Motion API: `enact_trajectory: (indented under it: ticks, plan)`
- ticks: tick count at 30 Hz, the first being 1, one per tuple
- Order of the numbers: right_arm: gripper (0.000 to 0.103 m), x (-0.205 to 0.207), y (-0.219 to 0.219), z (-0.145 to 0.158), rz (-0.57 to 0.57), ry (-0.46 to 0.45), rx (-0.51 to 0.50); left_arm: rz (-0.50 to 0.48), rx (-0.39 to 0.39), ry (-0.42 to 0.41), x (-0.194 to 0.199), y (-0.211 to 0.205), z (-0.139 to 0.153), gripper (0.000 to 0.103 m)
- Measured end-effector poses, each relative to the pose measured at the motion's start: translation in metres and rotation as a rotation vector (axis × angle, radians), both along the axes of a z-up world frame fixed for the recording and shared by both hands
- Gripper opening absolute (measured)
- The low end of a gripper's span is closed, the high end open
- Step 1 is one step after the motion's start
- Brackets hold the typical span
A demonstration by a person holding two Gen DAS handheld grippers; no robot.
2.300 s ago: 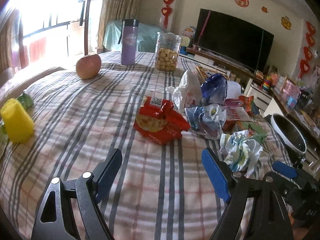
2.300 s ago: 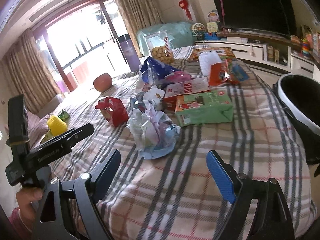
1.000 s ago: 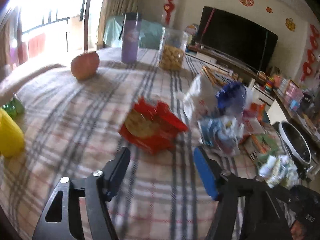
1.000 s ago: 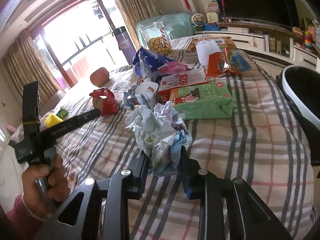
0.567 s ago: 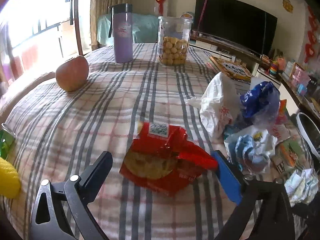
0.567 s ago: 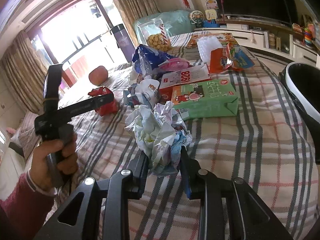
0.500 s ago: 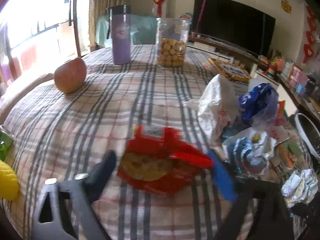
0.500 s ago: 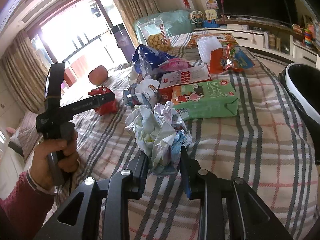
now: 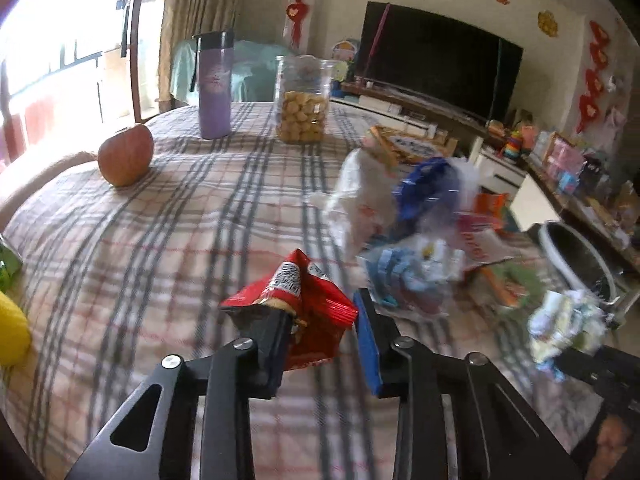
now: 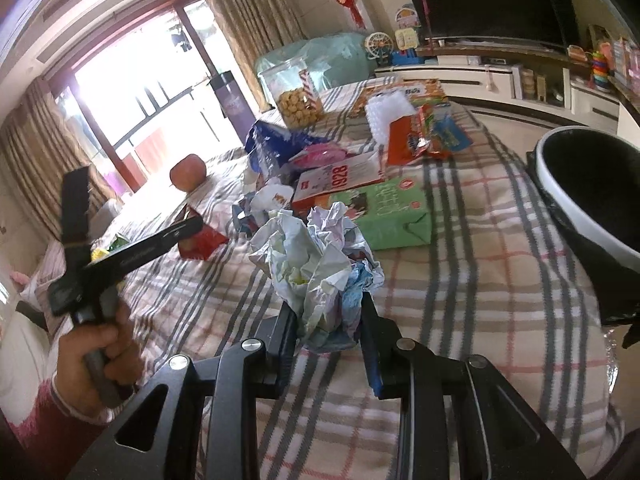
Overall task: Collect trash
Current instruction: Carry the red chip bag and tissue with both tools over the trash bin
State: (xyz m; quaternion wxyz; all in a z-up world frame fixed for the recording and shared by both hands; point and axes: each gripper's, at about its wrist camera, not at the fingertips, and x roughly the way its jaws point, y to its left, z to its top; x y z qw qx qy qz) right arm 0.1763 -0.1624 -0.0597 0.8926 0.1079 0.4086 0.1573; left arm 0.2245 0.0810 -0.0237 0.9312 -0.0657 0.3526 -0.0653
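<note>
counter (image 9: 160, 220) with grey-and-pink checked cloth: loose wrappers lie between both grippers and the black, white-rimmed bin (image 10: 592, 184) | right gripper (image 10: 330, 320): fingers still hold the crumpled white paper ball (image 10: 316, 256) | left gripper (image 9: 320, 332): fingers, wide a second ago, now pinch the red crinkly snack bag (image 9: 296, 300), lifted; both loads look ready for the bin

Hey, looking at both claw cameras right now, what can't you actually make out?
- Left wrist view: the trash pile behind the red snack bag is motion-blurred; single items run together.
- Left wrist view: the left claw covers the bag's lower part.
- Right wrist view: the bin is cut off by the frame edge, its inside too dark.
- Right wrist view: the right claw hides the crumpled paper's underside.
</note>
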Motion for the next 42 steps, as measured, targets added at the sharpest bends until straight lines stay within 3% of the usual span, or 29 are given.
enact_trajectory:
  ticks: [16, 42]
  plan:
    - [0.029, -0.021, -0.067, 0.016, -0.121, -0.032, 0.027, -0.205, -0.06, -0.051, -0.056, -0.069, 0.035, 0.023]
    - [0.029, -0.029, -0.168, 0.032, -0.307, -0.063, 0.024, -0.386, -0.037, -0.049, -0.012, -0.188, 0.033, 0.023]
